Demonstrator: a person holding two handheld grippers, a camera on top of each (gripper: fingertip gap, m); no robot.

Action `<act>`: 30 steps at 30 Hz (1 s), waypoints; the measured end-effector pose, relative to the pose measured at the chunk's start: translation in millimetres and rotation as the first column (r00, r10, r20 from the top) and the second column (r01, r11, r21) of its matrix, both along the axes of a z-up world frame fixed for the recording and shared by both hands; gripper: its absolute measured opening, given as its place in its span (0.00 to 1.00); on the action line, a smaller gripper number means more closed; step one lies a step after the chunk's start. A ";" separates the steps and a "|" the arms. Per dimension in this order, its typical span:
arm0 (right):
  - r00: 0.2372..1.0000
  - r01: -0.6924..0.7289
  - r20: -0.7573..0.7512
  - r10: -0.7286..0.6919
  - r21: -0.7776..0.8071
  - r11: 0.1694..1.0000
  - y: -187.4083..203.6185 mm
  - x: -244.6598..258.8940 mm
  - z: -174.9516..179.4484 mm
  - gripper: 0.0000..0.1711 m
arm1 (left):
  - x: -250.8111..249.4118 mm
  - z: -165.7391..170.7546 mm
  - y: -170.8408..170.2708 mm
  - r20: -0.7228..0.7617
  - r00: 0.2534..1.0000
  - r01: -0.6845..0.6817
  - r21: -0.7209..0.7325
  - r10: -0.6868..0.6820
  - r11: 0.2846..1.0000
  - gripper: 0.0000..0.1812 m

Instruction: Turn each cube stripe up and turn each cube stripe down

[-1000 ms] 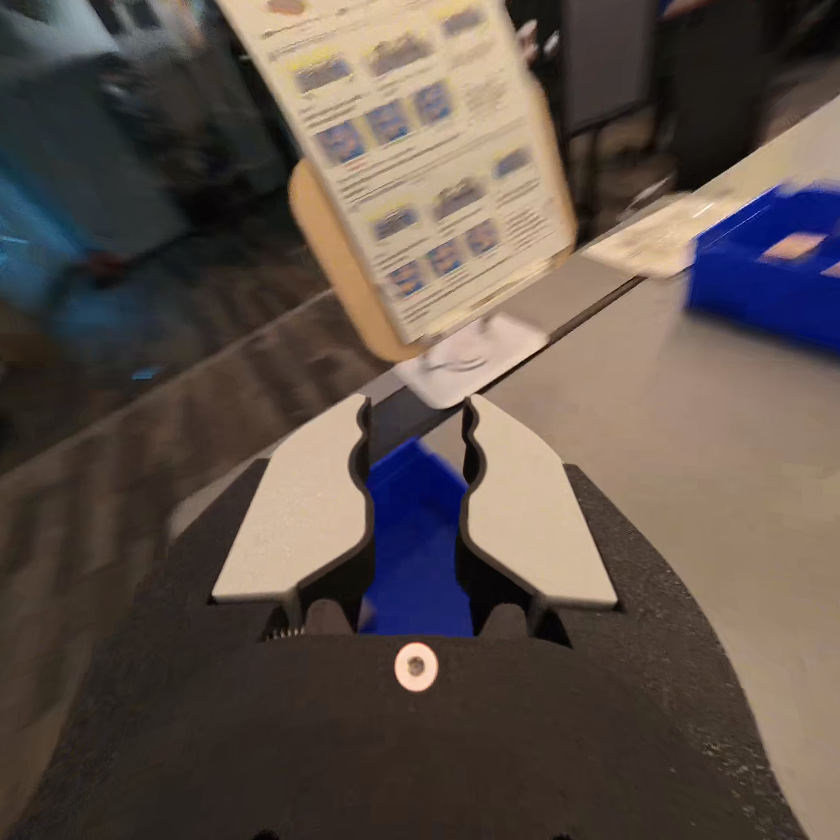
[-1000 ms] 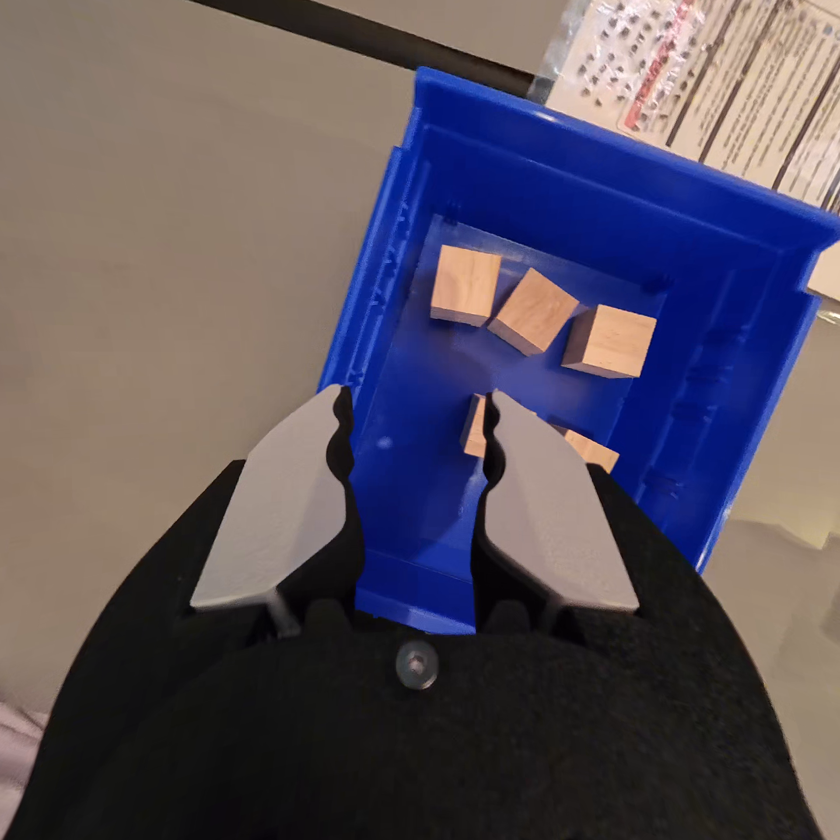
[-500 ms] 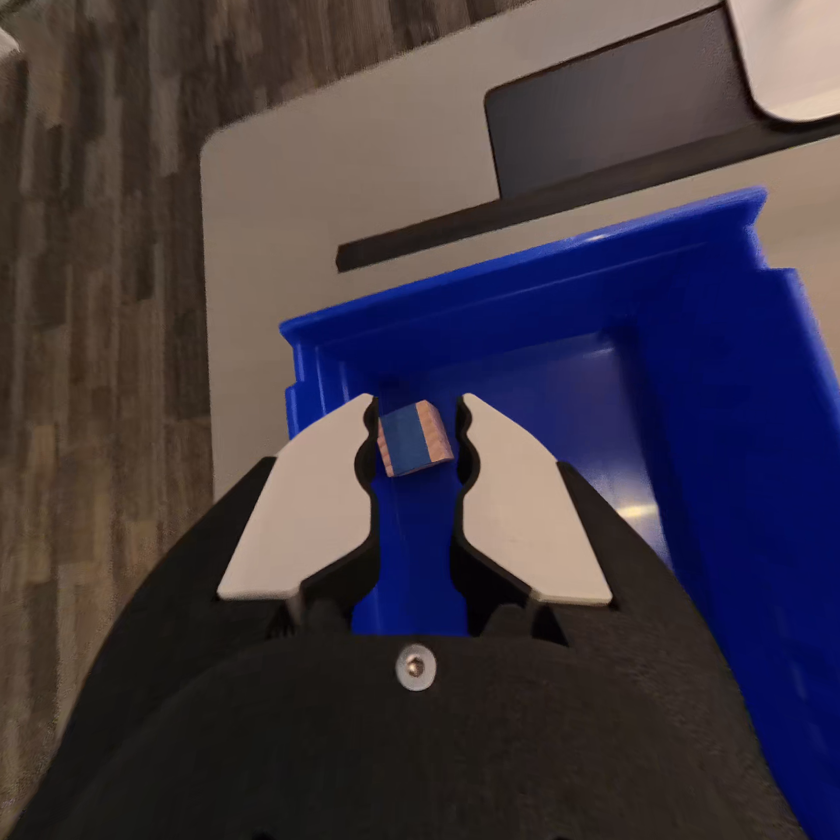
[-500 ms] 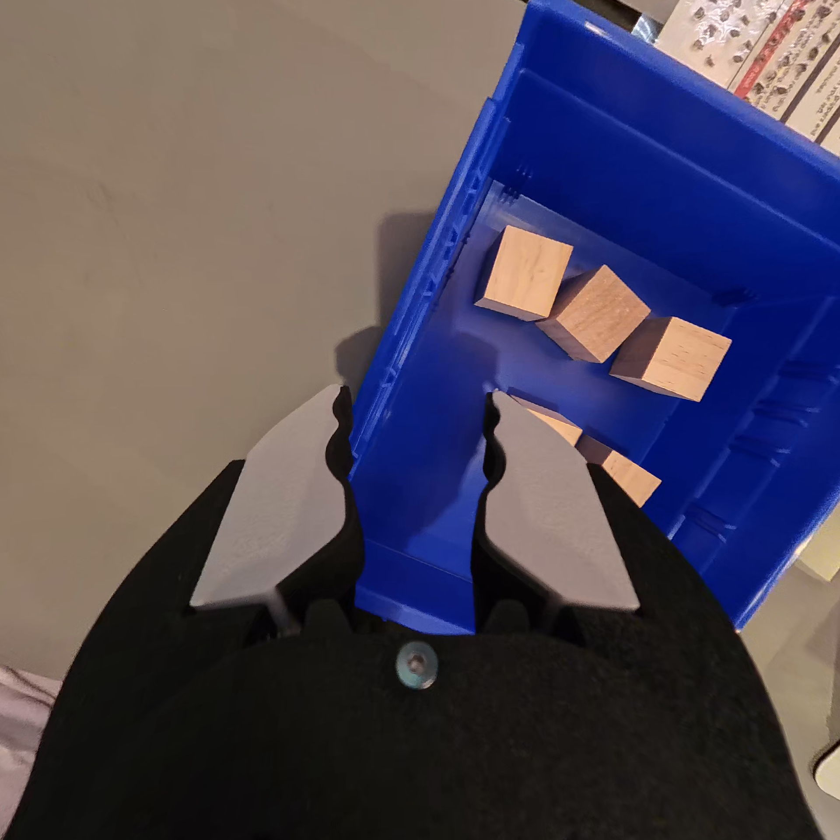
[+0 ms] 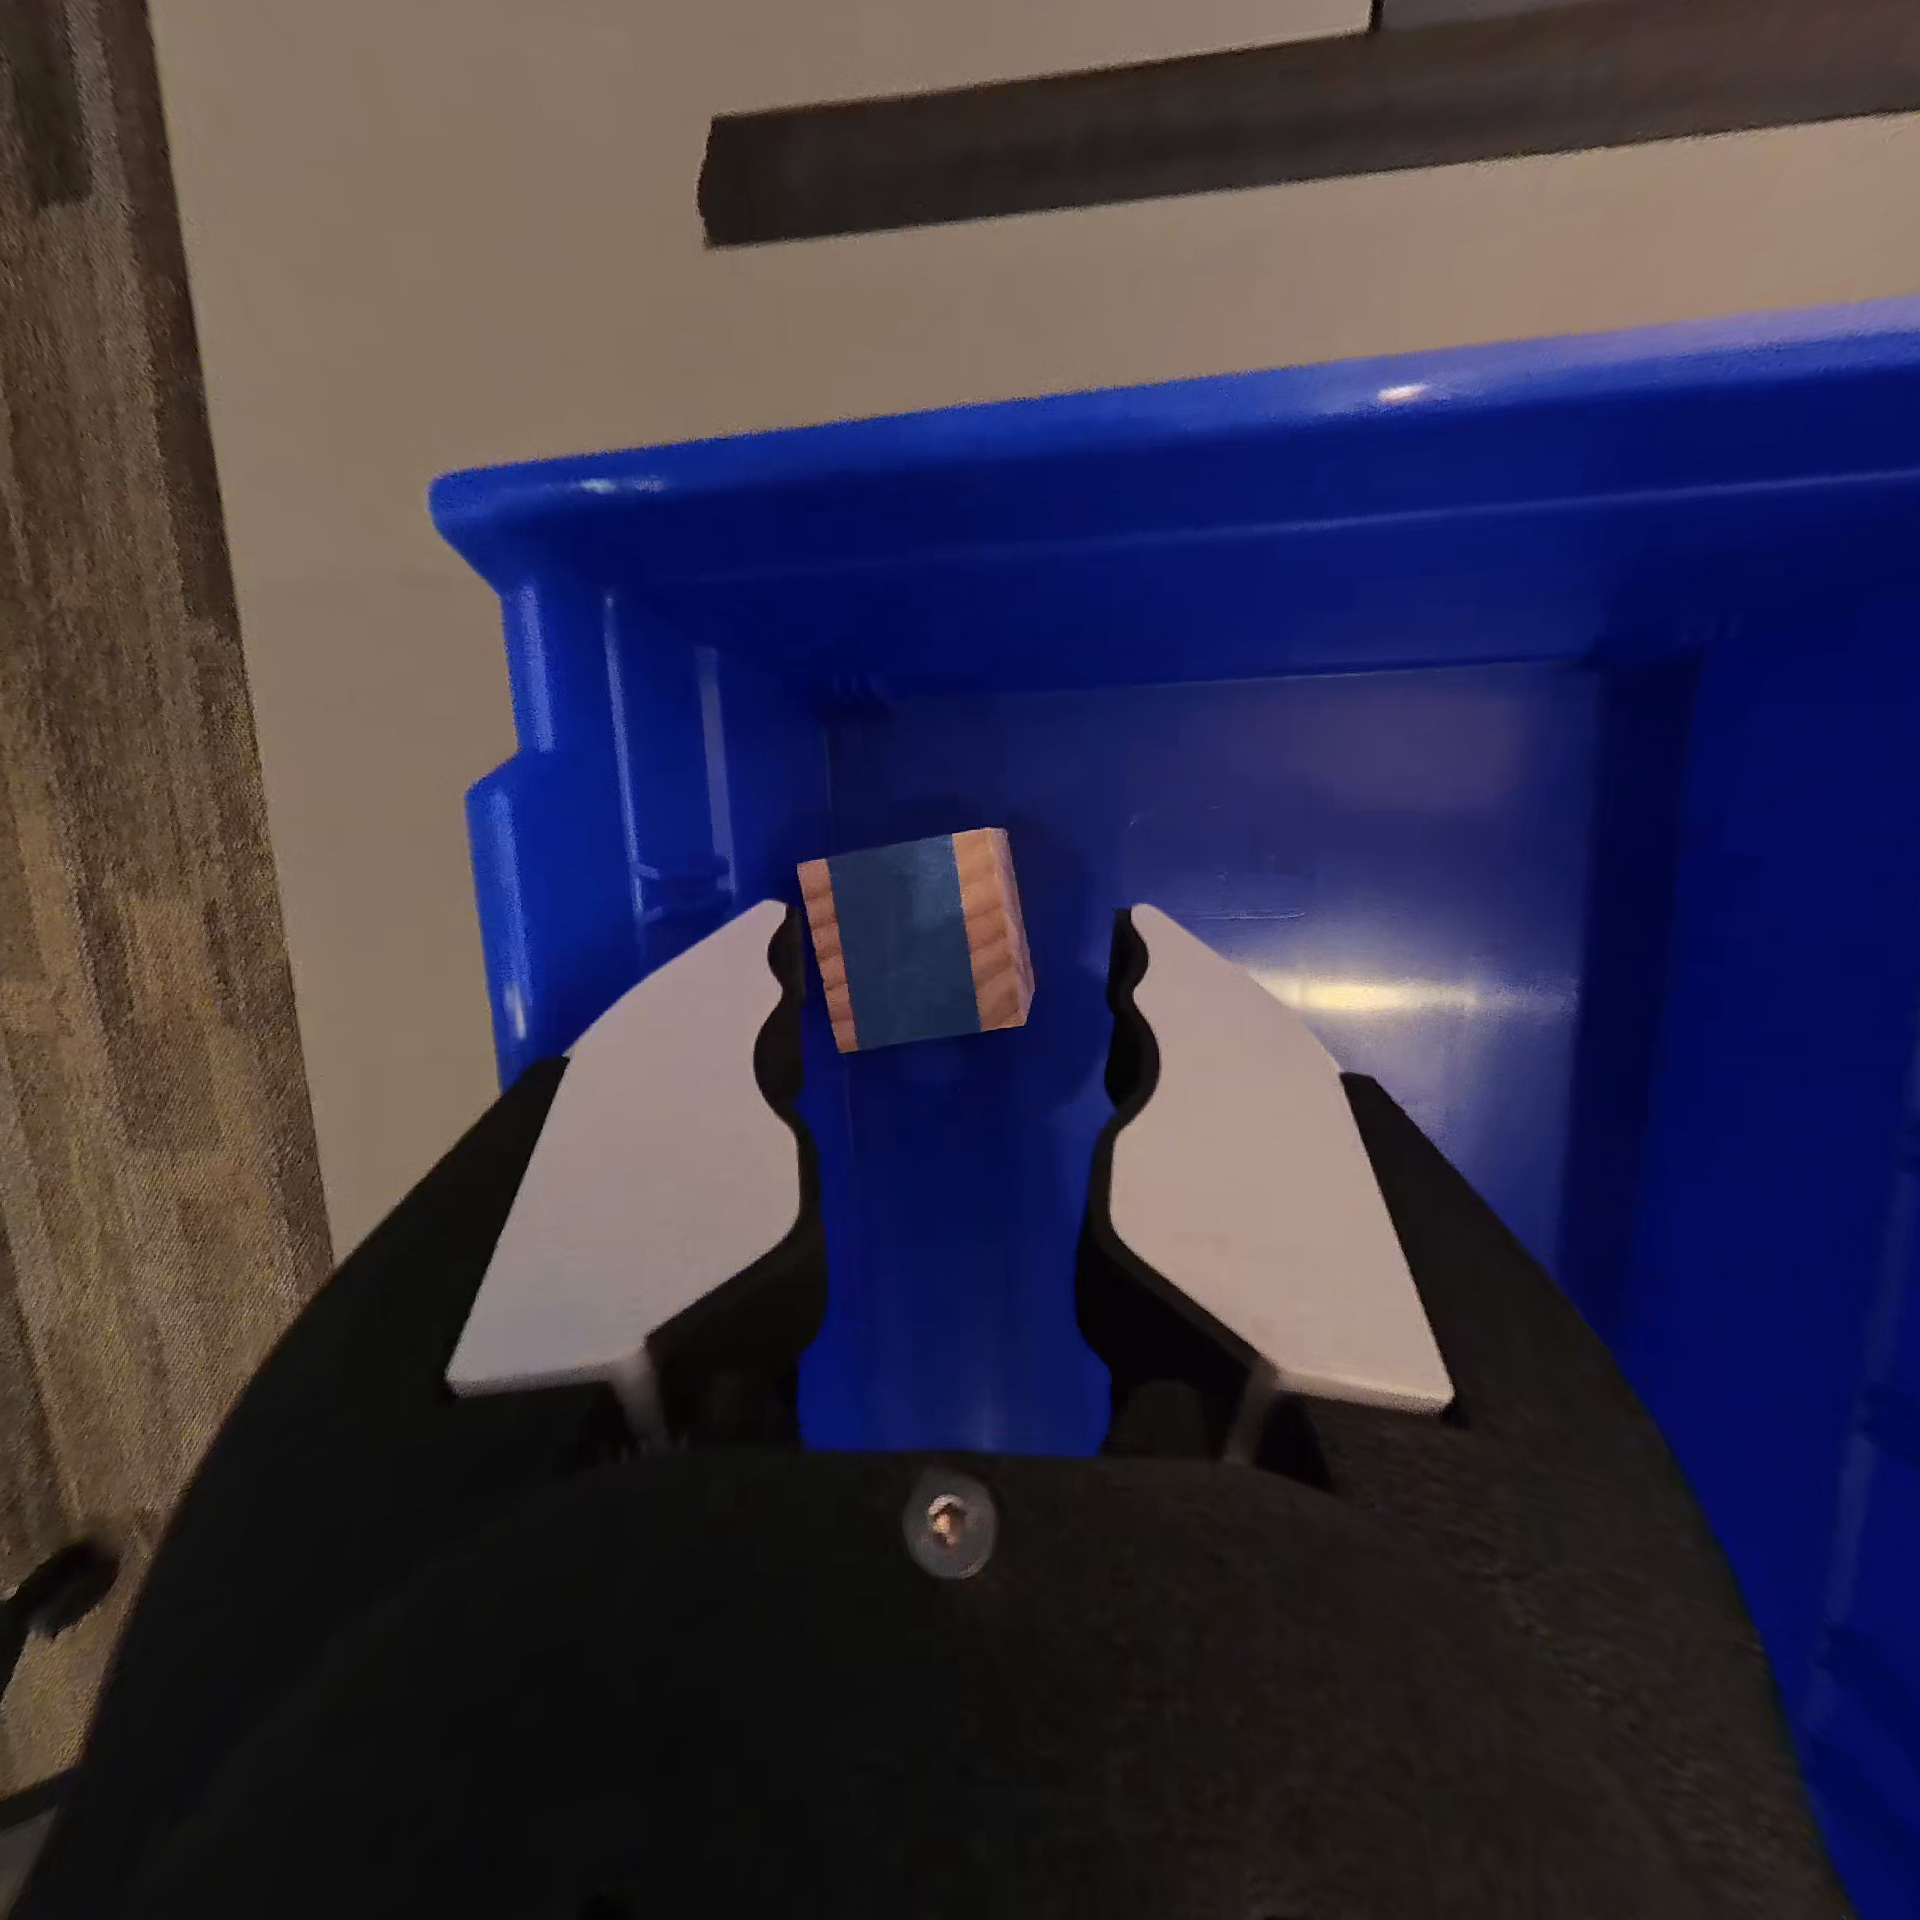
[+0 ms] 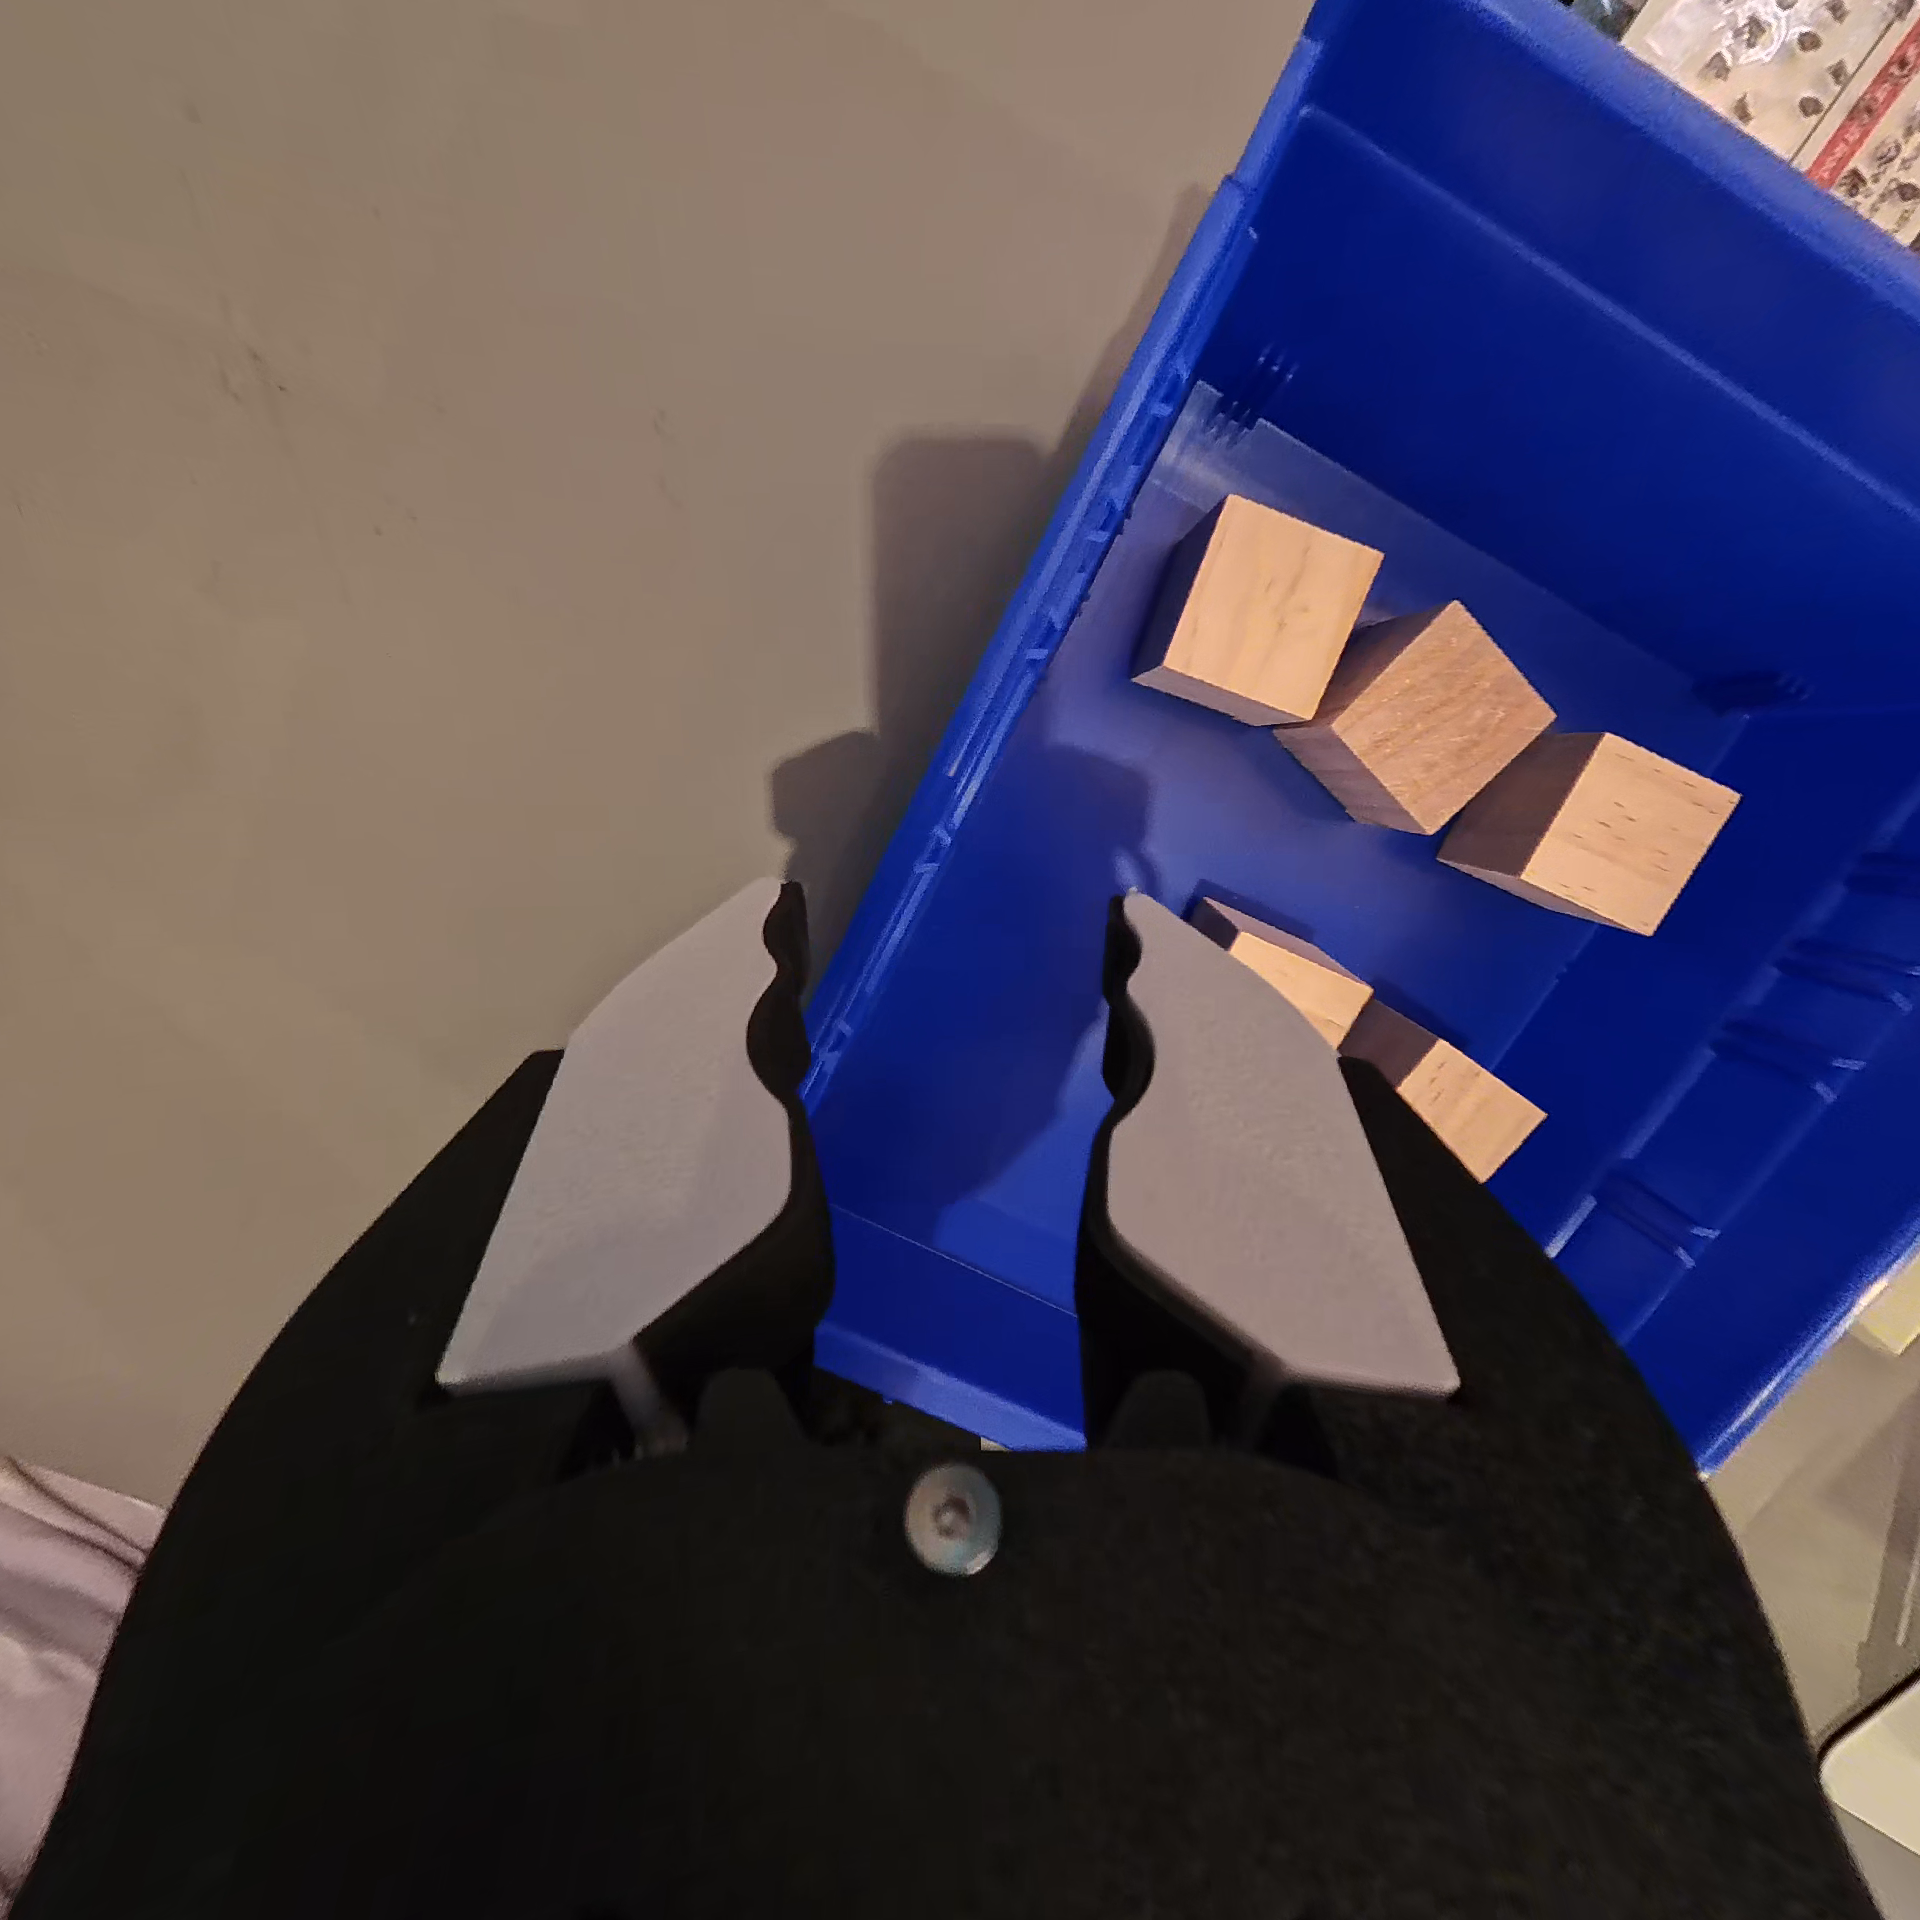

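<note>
Striped cube (image 5: 914, 938) lies stripe-up between the spread left claw (image 5: 951, 914) tips.

One wooden cube (image 5: 914, 938) with a broad blue stripe on its upward face lies in a blue bin (image 5: 1143, 499), just ahead of the left claw (image 5: 951, 920), nearer its left finger. Ahead and right of the right claw (image 6: 954, 902), five plain-topped cubes sit in another blue bin (image 6: 1558, 312): three in a touching row (image 6: 1423, 707), two (image 6: 1382, 1039) partly hidden behind the right finger.
</note>
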State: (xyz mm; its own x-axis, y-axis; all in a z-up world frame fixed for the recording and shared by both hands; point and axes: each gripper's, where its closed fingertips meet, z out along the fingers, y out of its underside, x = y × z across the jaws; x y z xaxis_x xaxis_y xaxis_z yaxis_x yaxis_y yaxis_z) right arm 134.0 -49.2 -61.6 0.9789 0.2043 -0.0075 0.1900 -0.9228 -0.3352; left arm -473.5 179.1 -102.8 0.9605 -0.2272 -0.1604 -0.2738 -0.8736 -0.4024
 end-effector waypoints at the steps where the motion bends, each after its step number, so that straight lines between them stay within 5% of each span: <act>1: 1.000 -0.002 0.003 0.002 -0.004 1.000 -0.3 -0.3 -0.6 0.32 | -1.6 -2.1 -0.5 -0.005 1.000 -0.010 -0.010 0.010 1.000 0.32; 18: 0.998 -0.045 0.035 0.047 -0.058 0.997 -2.0 -8.6 -10.6 0.32 | 1.7 -18.5 -10.2 -0.006 1.000 -0.028 -0.121 0.028 0.992 0.38; 30: 0.996 -0.058 0.057 0.063 -0.090 0.994 -3.5 -11.1 -17.0 0.31 | 9.5 -29.6 -11.4 0.009 1.000 0.000 -0.169 0.002 0.986 0.32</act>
State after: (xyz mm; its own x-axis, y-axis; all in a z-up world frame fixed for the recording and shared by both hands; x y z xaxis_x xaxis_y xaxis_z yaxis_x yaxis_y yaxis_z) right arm 122.9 -52.7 -78.6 0.9640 0.2641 0.0295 0.2633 -0.9346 -0.2391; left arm -464.1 167.7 -132.4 0.9621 -0.2492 -0.1107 -0.2696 -0.9296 -0.2514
